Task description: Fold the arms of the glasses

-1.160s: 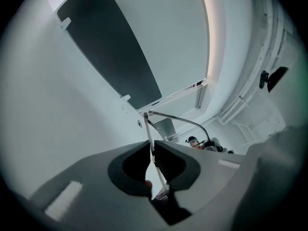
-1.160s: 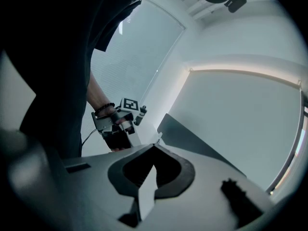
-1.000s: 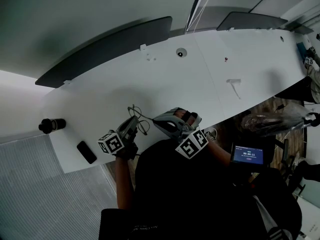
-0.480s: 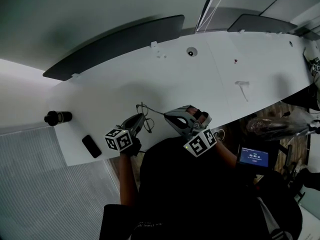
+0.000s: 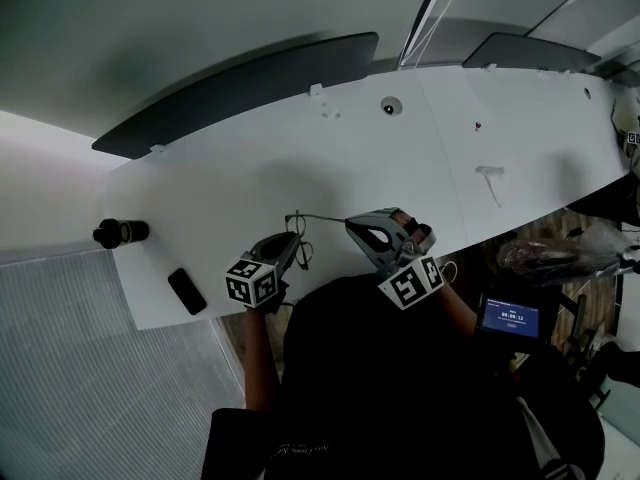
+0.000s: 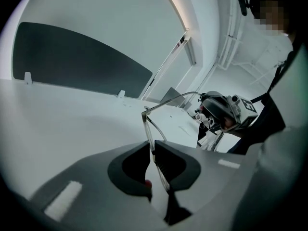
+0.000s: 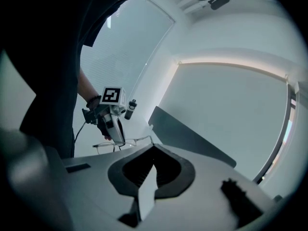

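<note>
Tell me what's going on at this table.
A person stands at a white table with tongs in each hand, working on a pair of glasses. The left tongs are shut on the frame by a lens rim and hold it above the table. One arm stretches out, unfolded, to the right tongs, which seem shut on its tip.

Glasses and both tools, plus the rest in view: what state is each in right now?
glasses: held up, one arm swung open, not folded
left tool: shut on the glasses' front frame
right tool: jaws together at the open arm's tip, apparently pinching it
phone: lying flat on the table, screen dark
small display: lit
</note>
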Tool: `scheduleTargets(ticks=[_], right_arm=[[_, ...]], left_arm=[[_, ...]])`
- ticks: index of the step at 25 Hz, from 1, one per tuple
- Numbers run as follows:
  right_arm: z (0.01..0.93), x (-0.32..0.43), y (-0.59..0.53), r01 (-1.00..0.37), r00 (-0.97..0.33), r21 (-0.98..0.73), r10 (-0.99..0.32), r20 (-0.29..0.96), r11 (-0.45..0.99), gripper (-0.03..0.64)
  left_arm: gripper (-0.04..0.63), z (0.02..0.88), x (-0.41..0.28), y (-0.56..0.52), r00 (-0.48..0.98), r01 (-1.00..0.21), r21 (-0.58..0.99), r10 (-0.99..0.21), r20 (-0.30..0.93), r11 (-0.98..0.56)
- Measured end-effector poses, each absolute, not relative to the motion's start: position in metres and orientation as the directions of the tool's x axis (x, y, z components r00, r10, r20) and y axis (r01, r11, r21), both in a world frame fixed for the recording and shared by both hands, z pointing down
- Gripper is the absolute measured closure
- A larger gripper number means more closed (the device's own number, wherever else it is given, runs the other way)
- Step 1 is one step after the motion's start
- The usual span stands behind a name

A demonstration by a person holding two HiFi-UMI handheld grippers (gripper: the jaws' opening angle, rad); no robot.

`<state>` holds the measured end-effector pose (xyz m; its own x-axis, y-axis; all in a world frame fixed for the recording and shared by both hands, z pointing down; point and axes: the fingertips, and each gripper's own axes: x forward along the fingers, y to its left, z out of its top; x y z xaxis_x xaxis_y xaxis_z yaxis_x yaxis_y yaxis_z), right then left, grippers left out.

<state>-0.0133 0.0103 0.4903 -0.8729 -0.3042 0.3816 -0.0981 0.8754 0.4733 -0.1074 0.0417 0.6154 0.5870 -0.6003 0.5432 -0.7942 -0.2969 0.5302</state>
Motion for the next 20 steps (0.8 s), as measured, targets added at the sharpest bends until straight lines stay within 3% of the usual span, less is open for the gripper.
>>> scheduleTargets(ticks=[4, 7, 11, 16, 20], right_arm=[[0.498, -0.015, 0.013, -0.082, -0.875, 0.416, -0.266, 0.405, 0.906, 0.609], [0.492, -0.019, 0.009, -0.155, -0.898, 0.346, -0.279, 0.342, 0.925, 0.609], [0.491, -0.027, 0.004, -0.24, -0.915, 0.154, -0.276, 0.294, 0.959, 0.607], [0.512, -0.048, 0.019, -0.164, -0.914, 0.035, -0.165, 0.37, 0.986, 0.587], [0.517, -0.061, 0.029, -0.108, -0.907, -0.021, -0.09, 0.411, 0.994, 0.551]], left_arm=[[0.564, 0.612, -0.121, 0.036, 0.557, -0.762, 0.623, -0.672, 0.488, -0.179], [0.572, 0.614, -0.139, 0.028, 0.49, -0.606, 0.795, -0.778, 0.393, 0.021], [0.572, 0.613, -0.151, 0.024, 0.369, -0.408, 0.898, -0.87, 0.329, 0.167], [0.572, 0.59, -0.133, 0.013, 0.294, -0.302, 0.939, -0.92, 0.258, 0.167], [0.572, 0.564, -0.109, 0.003, 0.327, -0.342, 0.934, -0.919, 0.218, 0.1]])
